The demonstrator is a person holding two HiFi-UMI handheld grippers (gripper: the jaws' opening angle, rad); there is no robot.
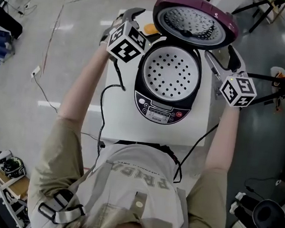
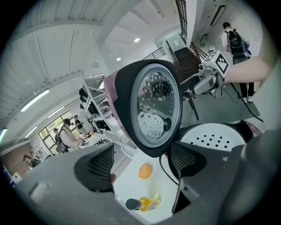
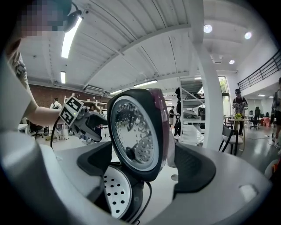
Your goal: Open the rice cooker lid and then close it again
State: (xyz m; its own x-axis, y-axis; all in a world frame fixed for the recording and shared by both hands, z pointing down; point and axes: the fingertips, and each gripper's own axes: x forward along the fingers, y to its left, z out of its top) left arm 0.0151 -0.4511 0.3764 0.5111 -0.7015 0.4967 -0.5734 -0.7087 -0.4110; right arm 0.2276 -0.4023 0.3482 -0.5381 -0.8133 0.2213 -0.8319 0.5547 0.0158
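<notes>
The left tongs (image 2: 142,162) and right tongs (image 3: 145,165) both stand apart, gripping nothing, one on each side of the raised maroon round lid (image 1: 195,20). The lid stands open above the black-and-white rice cooker (image 1: 164,110) on the white table (image 1: 119,121). A perforated white tray (image 1: 170,73) fills the pot. A small orange ball (image 2: 145,170) and a yellow bottle (image 2: 147,203) lie on the table by the cooker.

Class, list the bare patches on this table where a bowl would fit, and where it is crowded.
Free: the strip of table between the rice cooker and the near edge; a narrower strip on its right. Crowded: a cable crosses the left side; orange ball, bottle and the open lid behind.
</notes>
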